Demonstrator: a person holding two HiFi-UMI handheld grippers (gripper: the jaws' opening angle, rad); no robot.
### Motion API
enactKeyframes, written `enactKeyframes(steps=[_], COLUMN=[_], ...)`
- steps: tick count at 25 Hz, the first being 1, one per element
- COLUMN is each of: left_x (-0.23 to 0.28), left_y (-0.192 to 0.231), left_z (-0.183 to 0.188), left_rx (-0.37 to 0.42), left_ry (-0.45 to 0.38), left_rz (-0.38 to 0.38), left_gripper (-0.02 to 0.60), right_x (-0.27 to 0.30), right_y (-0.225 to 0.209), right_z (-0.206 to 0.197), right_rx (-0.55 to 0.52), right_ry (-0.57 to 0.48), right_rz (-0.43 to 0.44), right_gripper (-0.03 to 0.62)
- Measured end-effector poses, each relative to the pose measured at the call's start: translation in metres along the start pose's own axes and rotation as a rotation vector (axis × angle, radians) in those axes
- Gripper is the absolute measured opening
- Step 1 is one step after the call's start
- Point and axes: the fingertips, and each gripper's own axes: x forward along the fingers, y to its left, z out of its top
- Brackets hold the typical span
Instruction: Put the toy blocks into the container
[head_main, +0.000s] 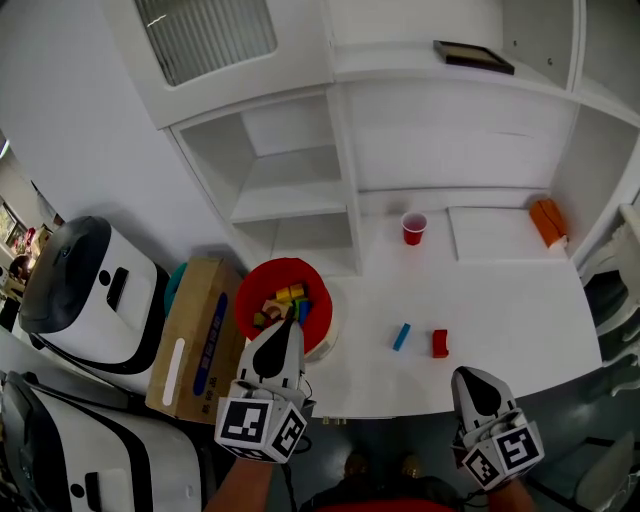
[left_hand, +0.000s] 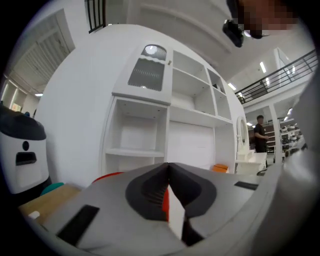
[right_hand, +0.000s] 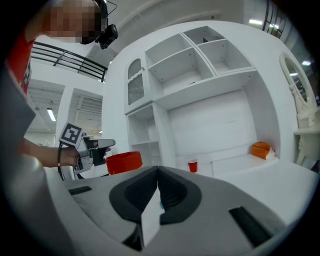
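Observation:
The red container (head_main: 262, 290) stands at the white table's left end with several coloured blocks in it. My left gripper (head_main: 291, 318) hangs over its near rim, jaws shut with nothing between them; in the left gripper view the left gripper (left_hand: 168, 167) lets only a strip of red show through the slit. A blue block (head_main: 401, 336) and a red block (head_main: 440, 343) lie on the table to the right. My right gripper (head_main: 472, 376) is at the table's front edge, short of the red block, shut and empty. The right gripper view shows the container (right_hand: 124, 161) at left.
A red cup (head_main: 413, 228) and an orange object (head_main: 547, 222) sit at the back of the table (head_main: 500, 310), under white shelving. A cardboard box (head_main: 195, 335) and white machines (head_main: 85, 285) stand left of the table.

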Motion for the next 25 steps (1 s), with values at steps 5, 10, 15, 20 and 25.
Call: enactKeyframes(steps=[5, 10, 15, 20, 25], left_x=[-0.004, -0.004, -0.007, -0.013, -0.016], left_y=[-0.058, -0.085, -0.091, -0.087, -0.080], left_z=[-0.022, -0.052, -0.064, -0.070, -0.077], left_rx=[0.001, -0.037, -0.049, -0.053, -0.061], left_ry=[-0.027, 0.021, 0.038, 0.058, 0.074], left_rz=[-0.107, -0.149, -0.170, -0.183, -0.180], left_gripper=[0.031, 0.031, 0.031, 0.031, 0.031], right_x=[0.015, 0.042, 0.067, 0.083, 0.092], right_y=[-0.015, -0.036, -0.059, -0.072, -0.080], right_z=[-0.011, -0.044, -0.099, -0.144, -0.166], right_rx=[-0.007, -0.036, -0.028, -0.041, -0.028], right_ry=[0.037, 0.180, 0.427, 0.633, 0.727], right_rz=[-0.035, -0.050, -0.105, -0.176, -0.237], right_gripper=[0.028, 0.114, 0.230, 0.262, 0.261])
